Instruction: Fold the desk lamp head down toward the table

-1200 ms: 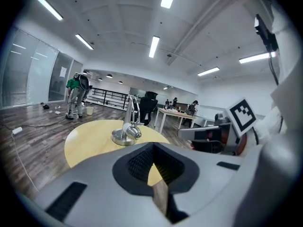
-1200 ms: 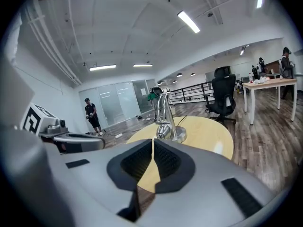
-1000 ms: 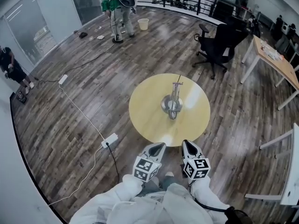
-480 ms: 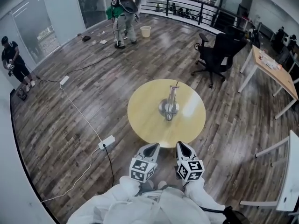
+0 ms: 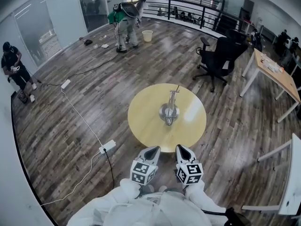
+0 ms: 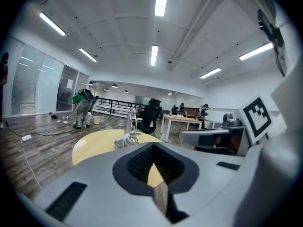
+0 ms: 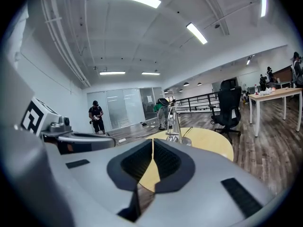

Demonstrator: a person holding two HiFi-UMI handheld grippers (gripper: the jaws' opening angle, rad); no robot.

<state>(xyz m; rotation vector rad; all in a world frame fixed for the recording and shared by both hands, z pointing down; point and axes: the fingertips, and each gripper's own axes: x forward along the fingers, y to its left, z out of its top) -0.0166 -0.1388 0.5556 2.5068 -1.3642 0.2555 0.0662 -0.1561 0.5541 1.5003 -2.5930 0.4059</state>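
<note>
A silver desk lamp (image 5: 169,109) stands upright in the middle of a round yellow table (image 5: 141,121), its arm rising from a round metal base. My left gripper (image 5: 151,150) and right gripper (image 5: 182,149) hover side by side just short of the table's near edge, well apart from the lamp. Both are shut with nothing between their jaws. In the left gripper view the lamp (image 6: 130,131) shows beyond the closed left gripper (image 6: 154,144). From the right gripper view the lamp (image 7: 173,126) rises just past the closed right gripper (image 7: 153,141).
A black office chair (image 5: 218,51) stands beyond the table, a wooden desk (image 5: 277,67) at the right. A white power strip with cables (image 5: 108,147) lies on the floor at the left. One person (image 5: 14,69) stands far left, another (image 5: 124,18) bends at the back near a bucket (image 5: 147,36).
The head view has tilted, so table and lamp sit slightly higher and smaller. Both grippers stay shut side by side near the table's edge. The person at far left has shifted.
</note>
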